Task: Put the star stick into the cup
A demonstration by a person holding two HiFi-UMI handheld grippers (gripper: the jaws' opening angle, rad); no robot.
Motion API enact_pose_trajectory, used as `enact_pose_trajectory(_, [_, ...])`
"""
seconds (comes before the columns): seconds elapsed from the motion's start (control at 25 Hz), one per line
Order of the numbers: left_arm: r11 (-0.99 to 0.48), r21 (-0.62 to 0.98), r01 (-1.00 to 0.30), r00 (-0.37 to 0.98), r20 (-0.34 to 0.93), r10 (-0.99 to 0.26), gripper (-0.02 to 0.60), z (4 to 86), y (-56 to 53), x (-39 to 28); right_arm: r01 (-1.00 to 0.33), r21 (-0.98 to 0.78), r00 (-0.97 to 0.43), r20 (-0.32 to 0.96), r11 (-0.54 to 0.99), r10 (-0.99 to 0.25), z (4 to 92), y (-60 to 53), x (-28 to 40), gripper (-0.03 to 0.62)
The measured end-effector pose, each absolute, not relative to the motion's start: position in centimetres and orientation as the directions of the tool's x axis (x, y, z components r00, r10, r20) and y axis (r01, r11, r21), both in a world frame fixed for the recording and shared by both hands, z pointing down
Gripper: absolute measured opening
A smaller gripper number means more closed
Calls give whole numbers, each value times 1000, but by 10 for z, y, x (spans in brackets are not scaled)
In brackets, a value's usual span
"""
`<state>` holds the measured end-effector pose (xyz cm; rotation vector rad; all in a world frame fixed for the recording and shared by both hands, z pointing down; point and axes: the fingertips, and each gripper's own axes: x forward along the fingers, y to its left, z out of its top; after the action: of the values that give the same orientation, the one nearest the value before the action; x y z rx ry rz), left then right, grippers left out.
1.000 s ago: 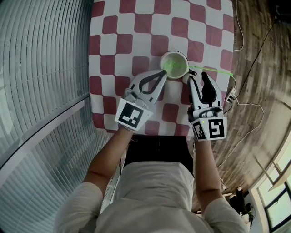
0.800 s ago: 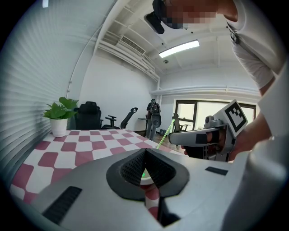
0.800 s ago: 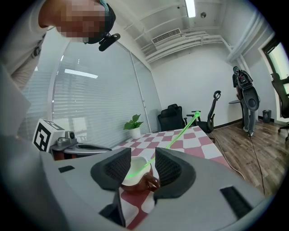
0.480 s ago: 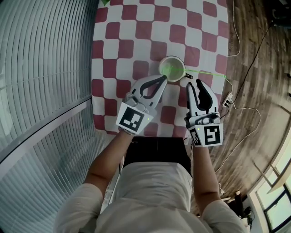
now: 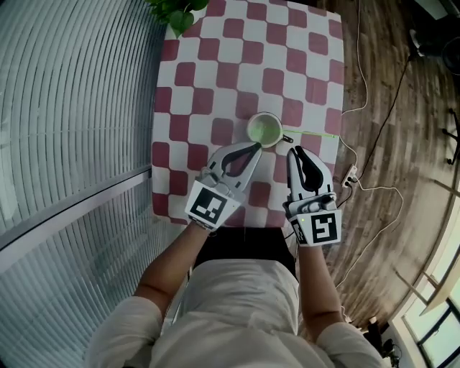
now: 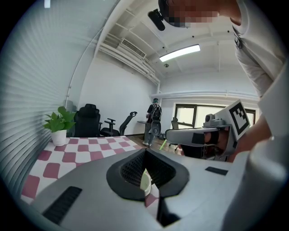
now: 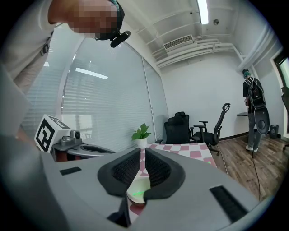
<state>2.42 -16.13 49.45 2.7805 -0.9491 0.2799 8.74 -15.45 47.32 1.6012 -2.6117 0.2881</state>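
Observation:
A pale green cup (image 5: 264, 129) stands on the red-and-white checked table (image 5: 215, 72). The thin green star stick (image 5: 313, 134) leans out of the cup toward the table's right edge, one end inside it. My left gripper (image 5: 254, 146) sits just in front of the cup's near side, shut with nothing in it; part of the cup (image 6: 145, 182) shows behind its pads. My right gripper (image 5: 295, 151) is to the cup's near right. Its jaws are closing to a narrow slit with nothing between them, and the cup (image 7: 137, 189) shows below its pads.
A potted plant (image 5: 177, 11) stands at the table's far left corner. Cables and a power strip (image 5: 350, 175) lie on the wooden floor to the right. Office chairs (image 6: 88, 121) and a standing person (image 7: 255, 113) are beyond the table. A blind-covered glass wall runs along the left.
Both grippers have drawn back from the cup toward the person. The right jaws have narrowed from wide open to a slit. The stick stays in the cup.

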Motion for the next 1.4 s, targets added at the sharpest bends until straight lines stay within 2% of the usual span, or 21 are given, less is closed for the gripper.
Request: enact_pose_trajectory(1.4, [-798, 127, -589, 808, 129, -575, 31, 298, -96, 23, -840, -80, -542, 119, 536, -832, 292, -91, 68, 31])
